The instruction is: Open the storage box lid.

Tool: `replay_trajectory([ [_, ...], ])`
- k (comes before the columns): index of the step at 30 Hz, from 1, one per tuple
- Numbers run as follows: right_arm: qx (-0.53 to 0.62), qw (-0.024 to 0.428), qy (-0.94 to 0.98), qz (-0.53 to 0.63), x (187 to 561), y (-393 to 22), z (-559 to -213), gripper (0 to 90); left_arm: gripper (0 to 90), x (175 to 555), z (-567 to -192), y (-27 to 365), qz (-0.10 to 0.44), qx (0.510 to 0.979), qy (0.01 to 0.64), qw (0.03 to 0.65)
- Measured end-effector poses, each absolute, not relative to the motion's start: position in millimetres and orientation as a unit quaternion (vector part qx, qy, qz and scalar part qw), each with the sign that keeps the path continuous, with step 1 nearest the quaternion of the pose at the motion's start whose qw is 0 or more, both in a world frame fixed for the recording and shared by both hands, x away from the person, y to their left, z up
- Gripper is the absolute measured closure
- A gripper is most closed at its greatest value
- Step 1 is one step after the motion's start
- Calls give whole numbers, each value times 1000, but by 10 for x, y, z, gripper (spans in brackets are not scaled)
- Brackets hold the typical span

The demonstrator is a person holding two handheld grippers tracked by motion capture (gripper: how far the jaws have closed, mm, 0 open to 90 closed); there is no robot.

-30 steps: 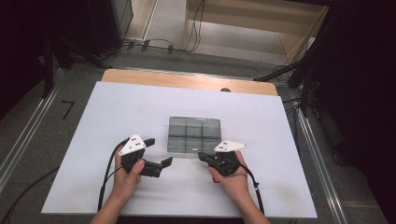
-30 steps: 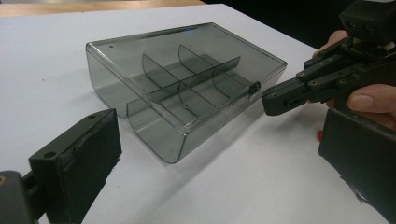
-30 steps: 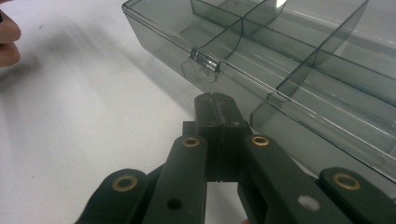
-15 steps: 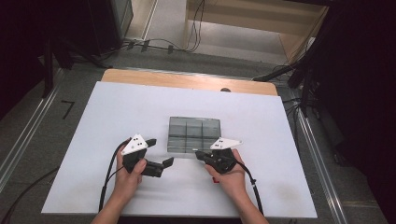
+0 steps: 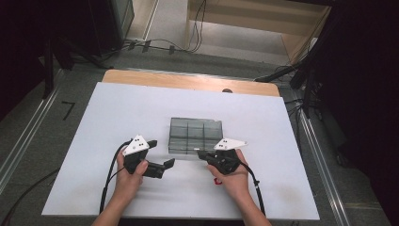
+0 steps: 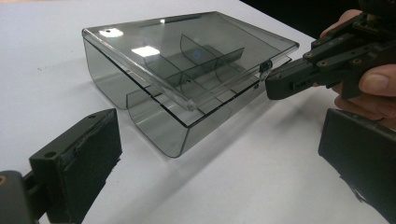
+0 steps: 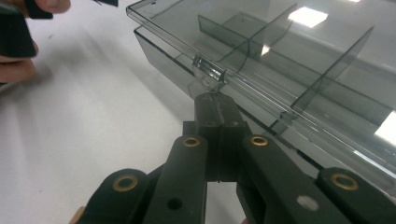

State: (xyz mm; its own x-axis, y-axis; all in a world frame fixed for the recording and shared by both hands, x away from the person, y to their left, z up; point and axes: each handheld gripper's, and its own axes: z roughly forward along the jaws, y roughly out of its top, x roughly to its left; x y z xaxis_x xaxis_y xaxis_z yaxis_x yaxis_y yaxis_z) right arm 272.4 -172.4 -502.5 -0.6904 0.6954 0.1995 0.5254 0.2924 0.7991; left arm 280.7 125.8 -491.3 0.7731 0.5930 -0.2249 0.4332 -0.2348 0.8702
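A lab-like recording space: a white table (image 5: 117, 113) with a bare wooden far edge (image 5: 179, 81) stands among dark stands (image 5: 49, 61), loose cables (image 5: 160, 44) on a grey floor (image 5: 28, 136), and metal rails (image 5: 324, 174).

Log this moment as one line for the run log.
right gripper: shut, tips at box latch | left gripper: open, beside box | lid: slightly raised
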Motion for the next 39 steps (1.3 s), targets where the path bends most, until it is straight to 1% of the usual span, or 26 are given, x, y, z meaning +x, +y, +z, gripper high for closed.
replay_trajectory([
  [4,381,95,795,462,2722,-1727,-4993,881,2,2809,-4914,1247,77,779,333,525],
  [6,379,98,793,466,2722,-1729,-4965,881,57,2814,-4918,1237,88,778,345,517],
  [7,379,98,793,466,2722,-1729,-4965,881,57,2819,-4924,1233,89,779,351,513],
  [8,379,99,792,469,2721,-1727,-4952,881,137,2824,-4932,1228,92,778,357,509],
  [9,379,100,791,469,2723,-1725,-4948,881,182,2826,-4936,1225,96,778,363,504],
  [10,379,100,791,469,2723,-1725,-4948,881,182,2828,-4939,1225,98,777,365,503],
  [11,378,101,791,471,2726,-1725,-4942,881,267,2828,-4940,1226,101,777,366,503],
  [12,378,101,791,471,2726,-1725,-4942,881,267,2818,-4937,1224,109,774,368,504],
  [13,378,102,790,472,2727,-1725,-4935,880,383,2814,-4932,1229,117,772,367,505],
  [14,378,103,790,472,2729,-1724,-4931,881,424,2814,-4930,1237,113,771,365,510],
  [15,378,103,790,472,2729,-1724,-4931,881,424,2813,-4927,1244,109,770,363,513],
  [16,377,103,789,474,2731,-1720,-4923,881,513,2813,-4927,1249,107,770,360,516],
  [17,377,103,789,474,2731,-1720,-4923,881,513,2814,-4927,1250,104,770,357,518],
  [21,377,105,787,478,2740,-1716,-4909,881,650,2835,-4919,1248,97,769,356,522],
  [22,376,106,787,478,2744,-1712,-4904,881,715,2843,-4917,1242,96,767,356,525],
  [23,376,106,787,478,2746,-1711,-4902,880,746,2852,-4910,1239,90,766,358,527],
  [24,376,106,787,478,2746,-1711,-4902,880,746,2861,-4905,1236,81,761,361,532],
  [27,372,107,790,475,2760,-1714,-4892,881,831,2883,-4883,1192,81,763,358,533],
  [28,372,107,790,475,2760,-1714,-4892,881,831,2895,-4878,1177,81,765,355,531],
  [32,372,107,791,474,2781,-1710,-4903,881,885,2942,-4879,1125,76,770,350,528],
  [39,372,110,792,471,2811,-1711,-4843,880,894,2999,-4842,1066,74,768,346,534],
])
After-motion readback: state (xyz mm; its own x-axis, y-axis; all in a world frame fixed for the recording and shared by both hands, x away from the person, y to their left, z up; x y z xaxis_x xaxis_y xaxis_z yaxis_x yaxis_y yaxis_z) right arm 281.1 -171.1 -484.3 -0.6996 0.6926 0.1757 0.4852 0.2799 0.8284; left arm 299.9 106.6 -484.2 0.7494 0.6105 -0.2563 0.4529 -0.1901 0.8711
